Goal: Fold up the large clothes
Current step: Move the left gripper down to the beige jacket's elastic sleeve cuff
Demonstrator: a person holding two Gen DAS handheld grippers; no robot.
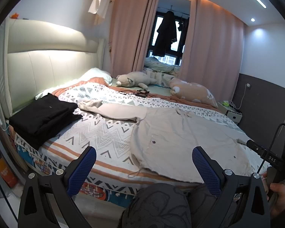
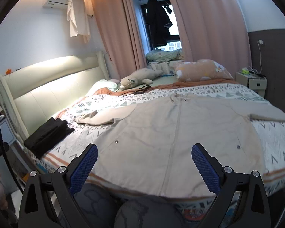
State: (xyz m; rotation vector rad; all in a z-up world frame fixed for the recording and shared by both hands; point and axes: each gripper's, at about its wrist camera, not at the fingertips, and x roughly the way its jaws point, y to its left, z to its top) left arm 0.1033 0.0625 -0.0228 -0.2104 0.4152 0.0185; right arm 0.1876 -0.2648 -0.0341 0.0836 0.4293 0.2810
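A large beige jacket (image 1: pixel 180 138) lies spread flat, front up, on the patterned bedspread (image 1: pixel 96 131), with its sleeves stretched out to the left (image 1: pixel 115 111) and right (image 2: pixel 266 113). It also shows in the right wrist view (image 2: pixel 171 133). My left gripper (image 1: pixel 144 169) is open and empty, held above the bed's near edge by the jacket's lower left hem. My right gripper (image 2: pixel 144 167) is open and empty, above the jacket's bottom hem at its middle.
A stack of folded black clothes (image 1: pixel 41 117) sits at the bed's left, near the headboard (image 1: pixel 47 68). A plush toy (image 1: pixel 134 78), a pillow (image 1: pixel 193 92) and black cables (image 1: pixel 140 93) lie at the far side. A nightstand (image 2: pixel 254 82) stands at the right.
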